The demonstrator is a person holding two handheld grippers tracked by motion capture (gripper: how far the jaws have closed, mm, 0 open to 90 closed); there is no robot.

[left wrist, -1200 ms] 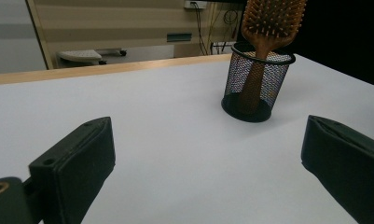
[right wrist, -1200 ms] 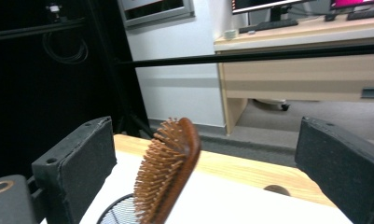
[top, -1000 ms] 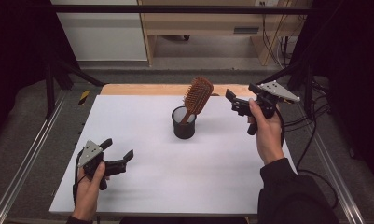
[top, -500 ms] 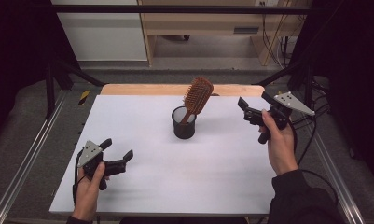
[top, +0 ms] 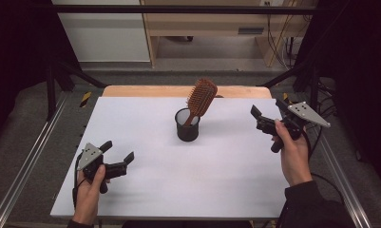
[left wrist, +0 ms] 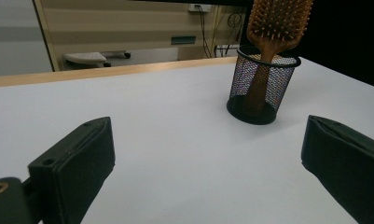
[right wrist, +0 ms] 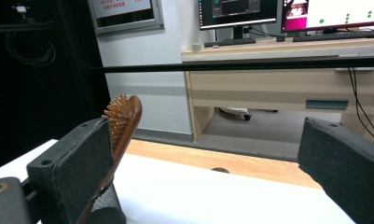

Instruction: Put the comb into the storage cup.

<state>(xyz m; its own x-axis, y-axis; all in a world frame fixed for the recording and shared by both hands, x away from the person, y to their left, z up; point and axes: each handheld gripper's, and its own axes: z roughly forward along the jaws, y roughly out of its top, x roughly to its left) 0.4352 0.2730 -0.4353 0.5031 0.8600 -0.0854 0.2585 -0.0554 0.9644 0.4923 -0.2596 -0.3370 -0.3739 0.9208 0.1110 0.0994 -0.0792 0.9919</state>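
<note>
1. White desk (top: 145, 118) fills the middle of the high view, with a wooden cabinet and cables behind it.
2. A black mesh cup (top: 187, 125) stands upright near the desk's centre, where it stood a second ago; a wooden hairbrush (top: 201, 98) stands handle-down inside it, leaning right, bristle head above the rim.
3. The right gripper (top: 266, 118) has drawn back from beside the brush toward the desk's right edge and is now well apart from the cup, its fingers spread wide and holding nothing.
4. The left gripper (top: 117, 151) has stayed at the near-left of the desk, fingers wide and empty, pointing toward the cup.
</note>
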